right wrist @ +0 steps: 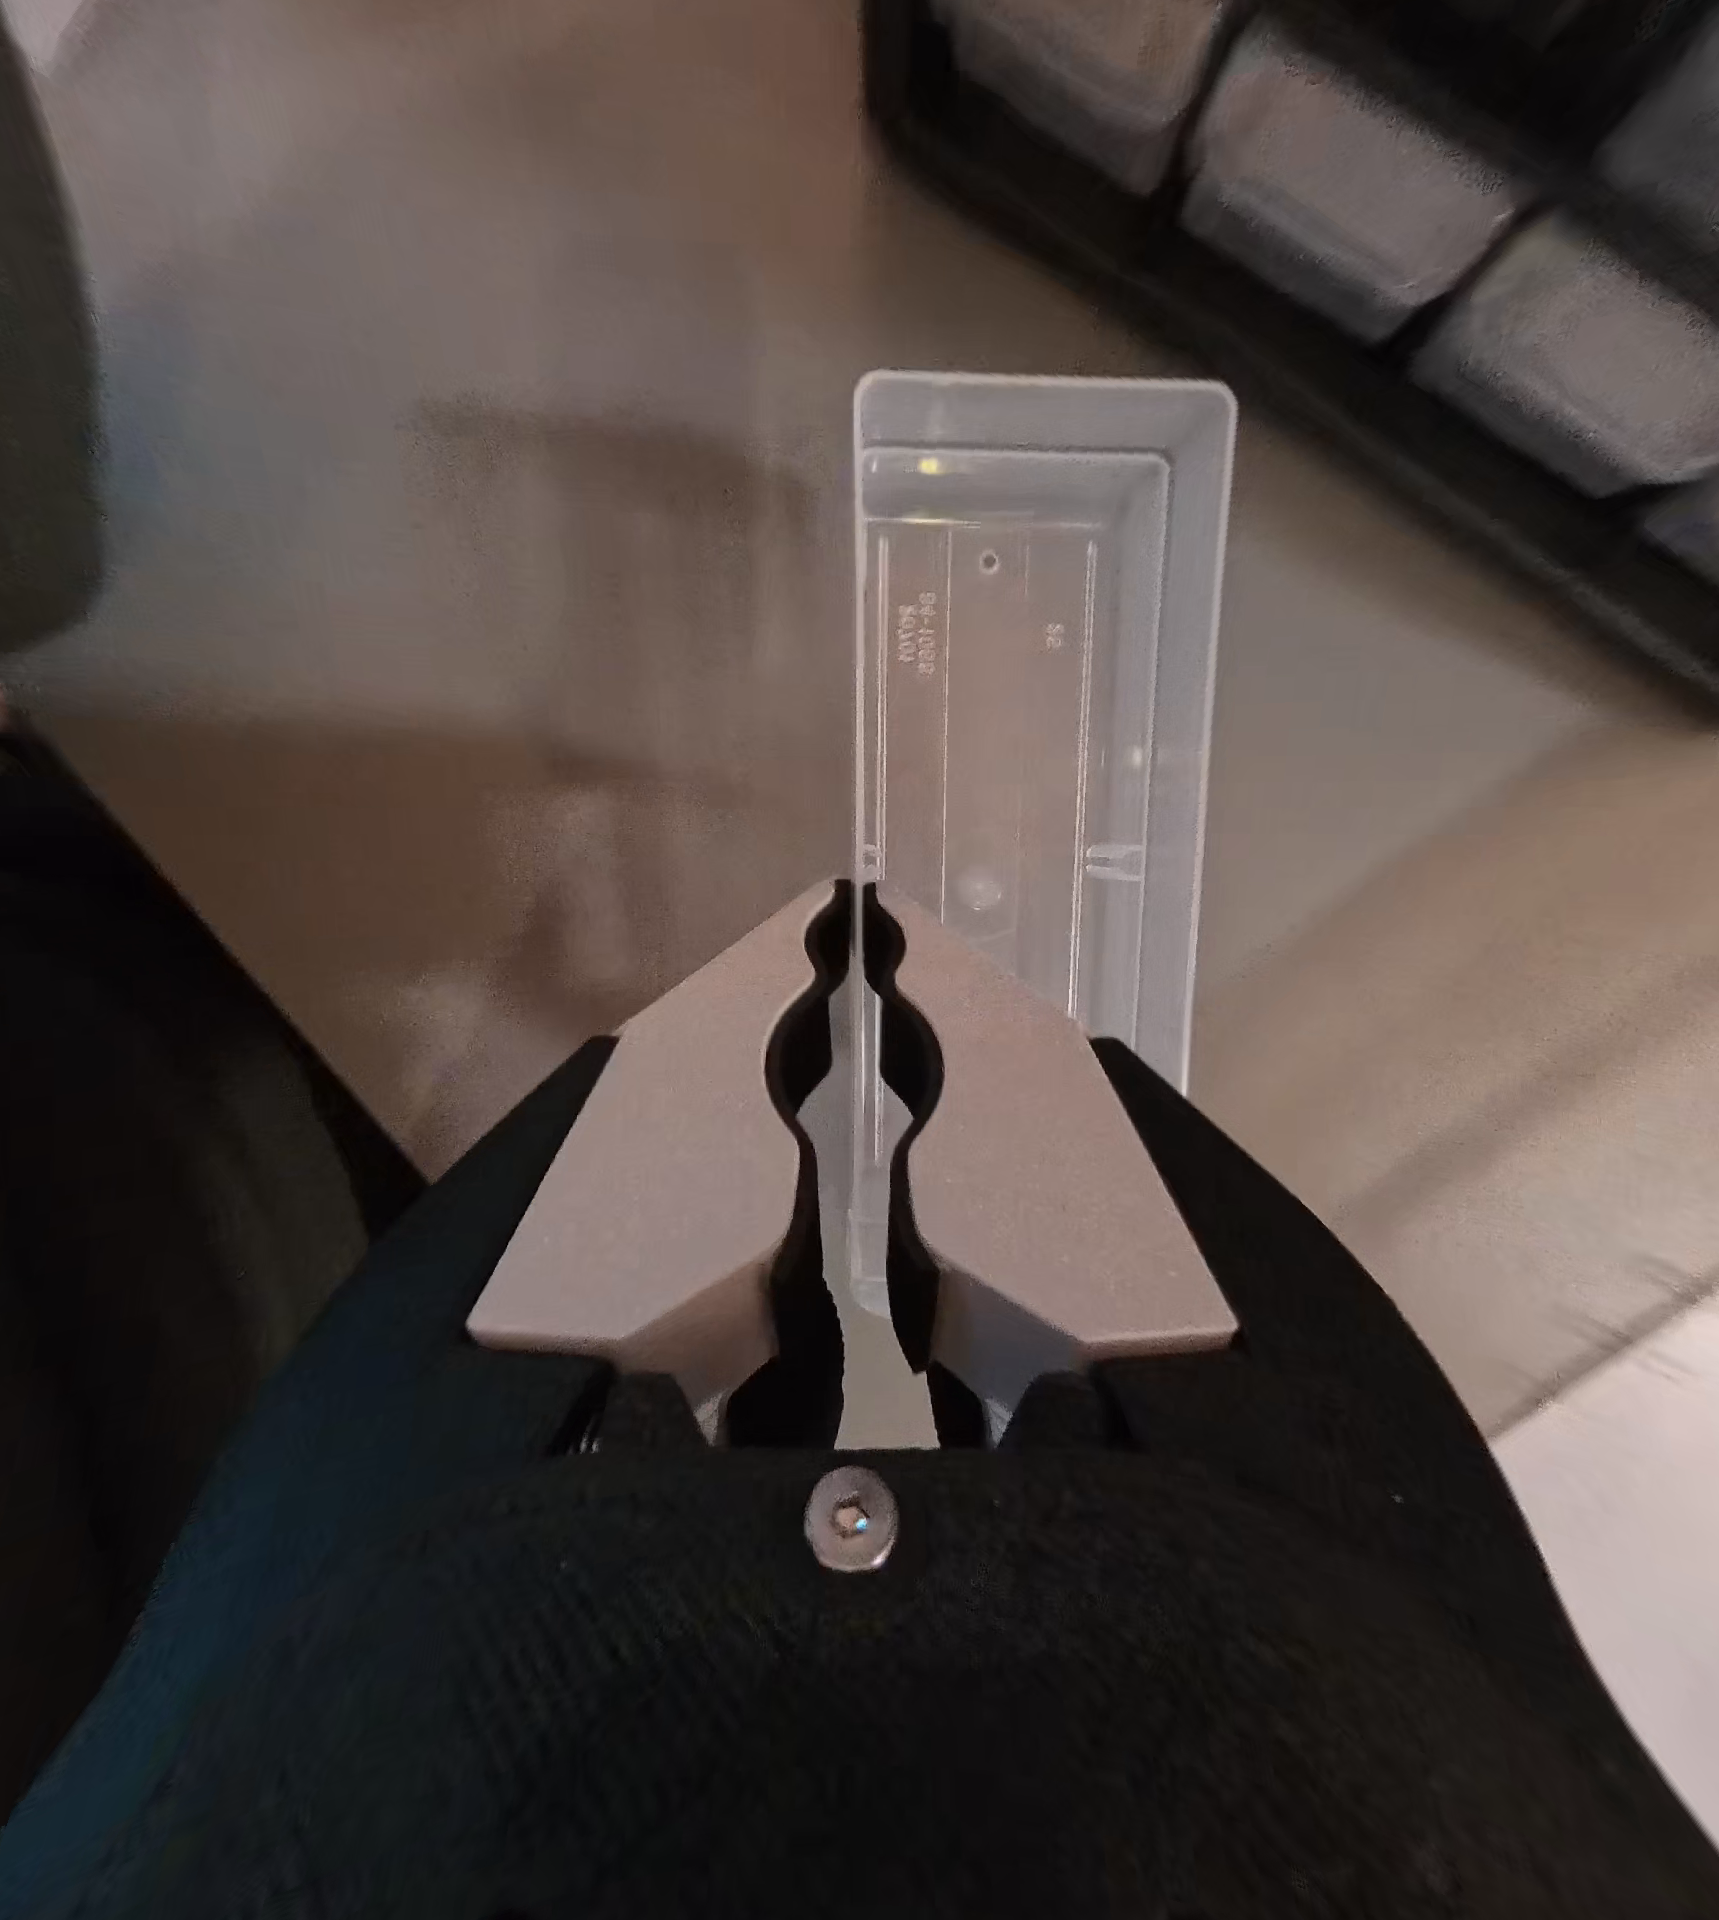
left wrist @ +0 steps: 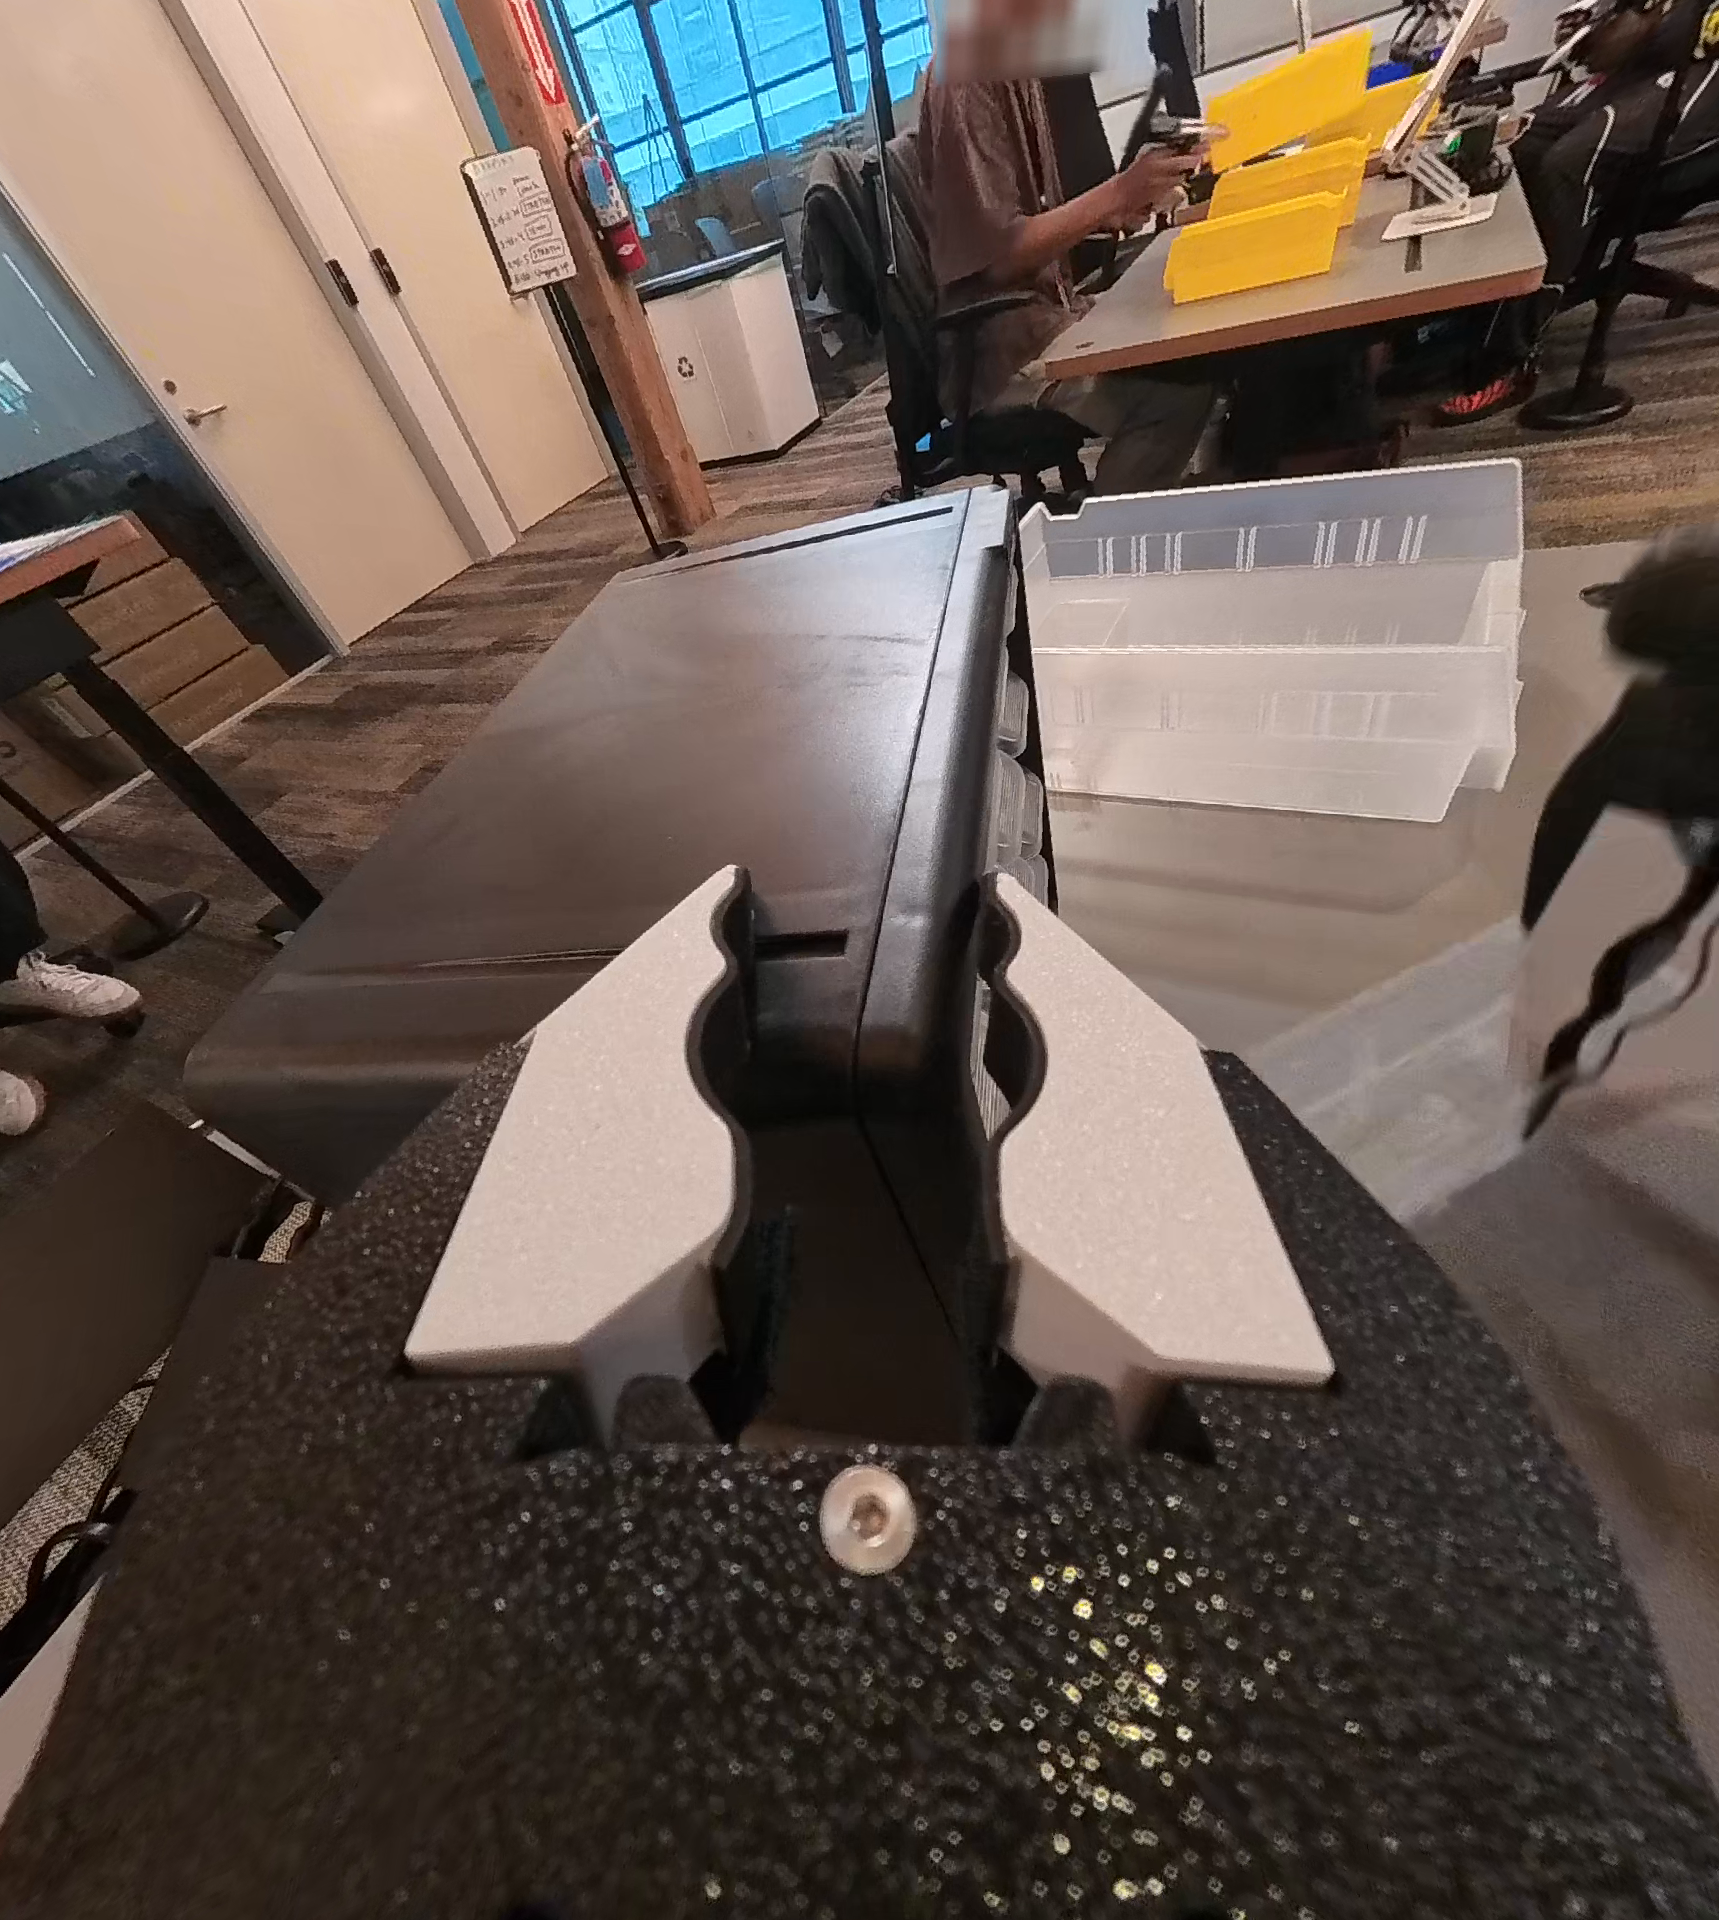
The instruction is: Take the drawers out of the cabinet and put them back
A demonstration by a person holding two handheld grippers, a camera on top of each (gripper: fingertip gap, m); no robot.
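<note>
On the counter (left wrist: 1250, 935): cabinet (left wrist: 678, 748) at left, two removed drawers (left wrist: 1270, 644) just right of it; a third drawer (right wrist: 1031, 665) before its front.

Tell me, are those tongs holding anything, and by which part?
The right tongs pinch a small clear plastic drawer by its thin side wall. The left tongs straddle the black cabinet's top front edge, apparently steadying it.
</note>
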